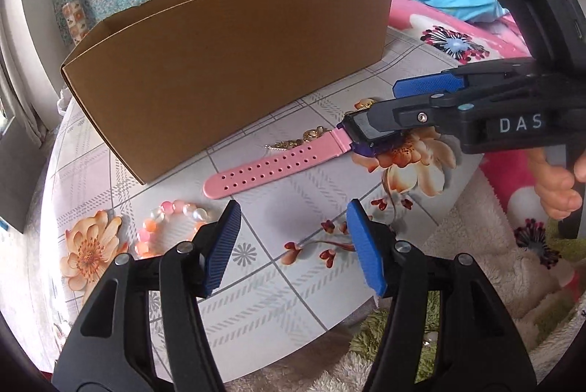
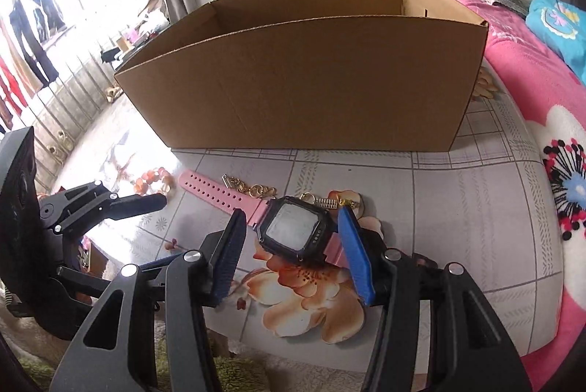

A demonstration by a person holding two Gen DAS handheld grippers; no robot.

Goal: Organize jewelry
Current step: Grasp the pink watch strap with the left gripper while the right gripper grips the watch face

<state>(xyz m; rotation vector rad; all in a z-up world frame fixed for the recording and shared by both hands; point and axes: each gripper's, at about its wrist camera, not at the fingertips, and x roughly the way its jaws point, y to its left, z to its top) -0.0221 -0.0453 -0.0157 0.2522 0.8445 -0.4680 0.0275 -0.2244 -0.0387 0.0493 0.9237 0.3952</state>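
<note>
Your right gripper (image 2: pixel 291 241): jaws apart around watch (image 2: pixel 293 232) | left gripper (image 1: pixel 293 245): apart, empty | box (image 1: pixel 227 62) interior hidden | gold chain (image 1: pixel 293 143) possibly tangled.

My left tongs (image 1: pixel 293 245) tilt steeply downward with the blue pads (image 1: pixel 223 247) spread apart and nothing between them. My right tongs (image 2: pixel 289 252) angle down the same way, jaws parted (neither pad looks pressed on anything). From the left camera I can see a hand (image 1: pixel 560 187) wrapped around the right tongs' handle.
</note>
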